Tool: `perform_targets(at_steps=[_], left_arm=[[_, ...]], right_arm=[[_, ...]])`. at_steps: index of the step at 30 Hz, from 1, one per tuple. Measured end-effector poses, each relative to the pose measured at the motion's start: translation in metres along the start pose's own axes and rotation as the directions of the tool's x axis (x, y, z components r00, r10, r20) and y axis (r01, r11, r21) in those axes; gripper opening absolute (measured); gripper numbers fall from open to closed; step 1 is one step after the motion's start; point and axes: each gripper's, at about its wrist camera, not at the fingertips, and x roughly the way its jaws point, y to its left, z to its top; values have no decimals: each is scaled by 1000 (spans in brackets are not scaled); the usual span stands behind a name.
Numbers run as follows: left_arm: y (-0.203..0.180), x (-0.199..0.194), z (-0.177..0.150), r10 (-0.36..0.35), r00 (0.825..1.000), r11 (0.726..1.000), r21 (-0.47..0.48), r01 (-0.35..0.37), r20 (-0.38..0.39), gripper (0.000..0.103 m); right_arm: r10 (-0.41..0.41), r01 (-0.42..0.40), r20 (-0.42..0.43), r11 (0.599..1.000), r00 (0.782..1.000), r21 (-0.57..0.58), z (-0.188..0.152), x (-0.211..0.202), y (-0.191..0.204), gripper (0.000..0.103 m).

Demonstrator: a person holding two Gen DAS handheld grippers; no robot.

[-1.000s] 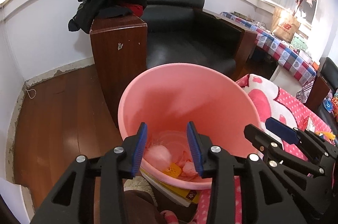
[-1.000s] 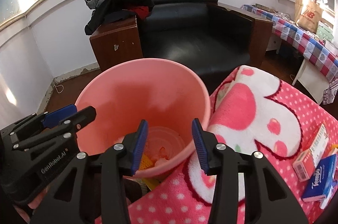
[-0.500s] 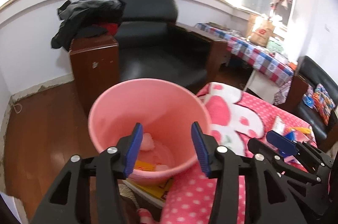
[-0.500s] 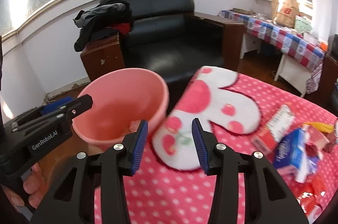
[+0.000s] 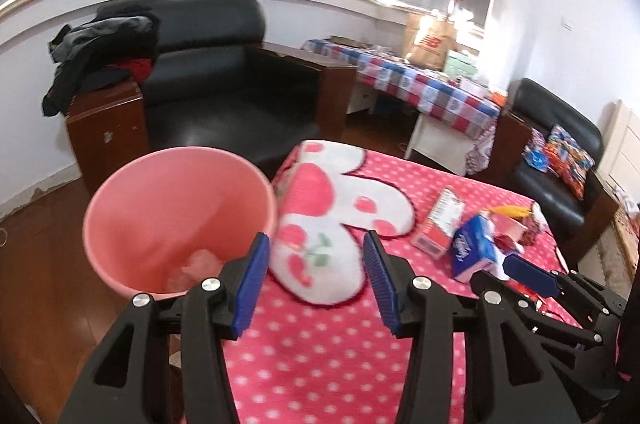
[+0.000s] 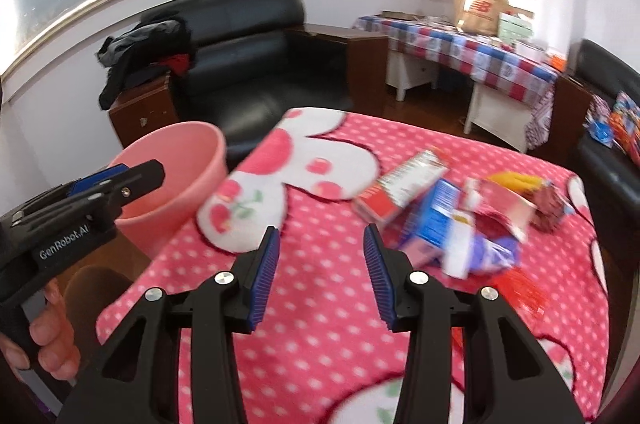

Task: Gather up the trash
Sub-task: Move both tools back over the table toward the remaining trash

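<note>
A pink bucket (image 5: 176, 208) stands at the left edge of a table with a pink dotted blanket (image 5: 328, 352); crumpled trash lies in its bottom. It also shows in the right wrist view (image 6: 180, 176). A pile of trash lies on the blanket at the right: a red-and-white carton (image 6: 400, 188), a blue tissue pack (image 6: 436, 216), a yellow wrapper (image 6: 516, 180). My left gripper (image 5: 316, 276) is open and empty over the table's left edge beside the bucket. My right gripper (image 6: 320, 272) is open and empty over the blanket, short of the pile.
A black armchair (image 5: 224, 96) and a wooden side cabinet (image 5: 104, 132) with clothes on it stand behind the bucket. A table with a checked cloth (image 6: 472, 48) and a paper bag stands at the back right. Another black chair (image 5: 560, 160) is at the right.
Both grippers have pulled back from above the bucket and swung right over the blanket. The trash pile has come into view. Both stay open and empty.
</note>
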Motion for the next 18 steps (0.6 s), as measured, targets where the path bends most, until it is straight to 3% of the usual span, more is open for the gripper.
perform_targets(at_steps=[9,18], left_arm=[[-38,13,-7,-88,996,994,64,89,-22,48],[-90,28,-14,-201,977,966,151,210,-70,48]], right_arm=[[-100,99,5,992,995,77,-22,-15,-58,44],[-164,162,1,977,986,138,-32,-25,-103,44]])
